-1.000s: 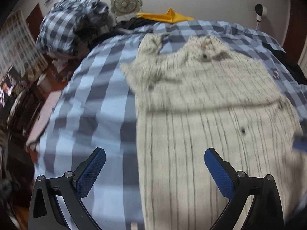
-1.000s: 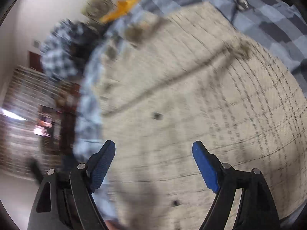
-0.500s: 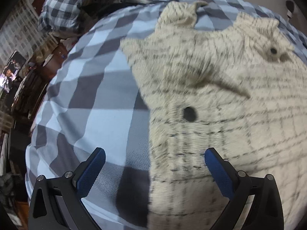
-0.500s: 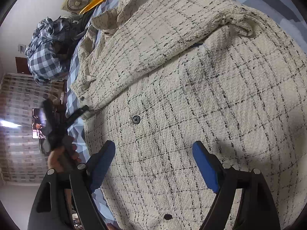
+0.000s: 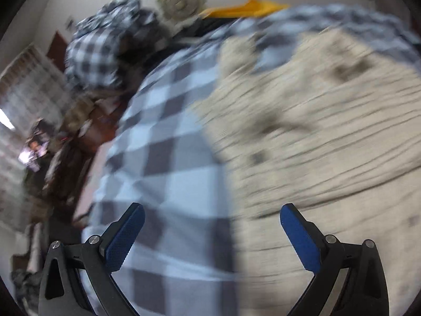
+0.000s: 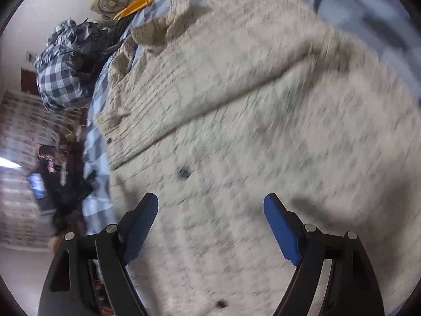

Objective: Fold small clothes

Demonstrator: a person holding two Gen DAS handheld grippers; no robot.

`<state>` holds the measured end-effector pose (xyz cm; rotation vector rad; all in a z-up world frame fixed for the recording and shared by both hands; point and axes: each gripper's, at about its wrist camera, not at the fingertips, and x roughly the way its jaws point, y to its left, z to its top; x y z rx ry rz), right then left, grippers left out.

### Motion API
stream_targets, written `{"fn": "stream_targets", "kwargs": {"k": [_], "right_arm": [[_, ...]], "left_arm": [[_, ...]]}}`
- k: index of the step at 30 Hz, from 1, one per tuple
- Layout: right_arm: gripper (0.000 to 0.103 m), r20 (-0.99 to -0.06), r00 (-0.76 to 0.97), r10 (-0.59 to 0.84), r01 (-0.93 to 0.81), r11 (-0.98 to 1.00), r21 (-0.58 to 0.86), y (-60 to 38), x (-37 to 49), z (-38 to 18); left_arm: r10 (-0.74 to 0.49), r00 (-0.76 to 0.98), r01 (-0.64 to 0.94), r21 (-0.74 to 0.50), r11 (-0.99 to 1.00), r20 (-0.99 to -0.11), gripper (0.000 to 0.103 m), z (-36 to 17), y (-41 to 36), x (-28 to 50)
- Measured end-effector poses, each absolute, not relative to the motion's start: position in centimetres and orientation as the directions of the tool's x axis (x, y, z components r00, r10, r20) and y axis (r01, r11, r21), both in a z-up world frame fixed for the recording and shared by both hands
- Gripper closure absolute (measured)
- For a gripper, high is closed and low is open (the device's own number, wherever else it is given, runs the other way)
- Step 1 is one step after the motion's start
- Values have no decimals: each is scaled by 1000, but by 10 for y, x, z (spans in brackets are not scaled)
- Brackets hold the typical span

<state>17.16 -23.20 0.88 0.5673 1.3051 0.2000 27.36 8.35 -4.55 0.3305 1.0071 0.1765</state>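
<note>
Cream jacket (image 6: 263, 105) spread flat, both tongs gaping

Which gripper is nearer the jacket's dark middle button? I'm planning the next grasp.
Right. The right gripper hangs open over the jacket, its button just ahead. The left gripper straddles the jacket's edge over the checked sheet.

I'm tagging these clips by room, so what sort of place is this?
Most likely a lived-in bedroom. A cream, dark-checked woven jacket lies spread on a bed covered by a blue-and-grey checked sheet. Beside it sits a heap of checked laundry, with a small beige fan against the wall.
</note>
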Motion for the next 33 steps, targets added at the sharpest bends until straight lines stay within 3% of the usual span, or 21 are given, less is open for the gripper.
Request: {"fn": "stream_targets", "kwargs": {"k": [4, 7, 12, 16, 18, 19, 20, 23, 26, 28, 33], "right_arm": [[23, -919, 353, 176, 274, 919, 282, -294, 195, 12], [23, -950, 305, 68, 336, 926, 174, -330, 221, -12], [24, -954, 277, 114, 329, 922, 206, -359, 249, -53], [39, -917, 389, 83, 477, 834, 278, -398, 227, -54], [45, -931, 366, -14, 516, 835, 190, -403, 220, -53], [18, -938, 338, -82, 533, 838, 118, -405, 217, -53], [6, -953, 273, -130, 550, 834, 44, -411, 215, -60], [6, -968, 233, -92, 574, 816, 61, -424, 204, -52], [6, -935, 254, -249, 696, 718, -2, -439, 175, -1], [5, -871, 395, -294, 722, 686, 96, -437, 153, 38], [5, -865, 485, -127, 513, 843, 164, -384, 202, 31]], "left_arm": [[174, 551, 89, 264, 960, -816, 0, -43, 36, 272], [170, 535, 116, 272, 955, -828, 0, -59, 21, 278], [220, 476, 89, 296, 951, -851, 0, -87, 26, 282], [232, 430, 44, 277, 960, -872, 0, -105, 54, 279], [221, 380, 15, 244, 970, -898, 0, -116, 68, 277], [208, 362, 2, 223, 975, -909, 0, -121, 74, 276], [192, 355, -13, 200, 980, -915, 0, -123, 80, 273], [192, 376, -66, 180, 981, -906, 0, -114, 93, 270], [203, 440, -106, 173, 979, -875, 0, -91, 94, 276], [179, 502, -123, 135, 983, -846, 0, -72, 89, 283], [60, 560, -30, 52, 998, -826, 0, -57, 45, 319]]}}
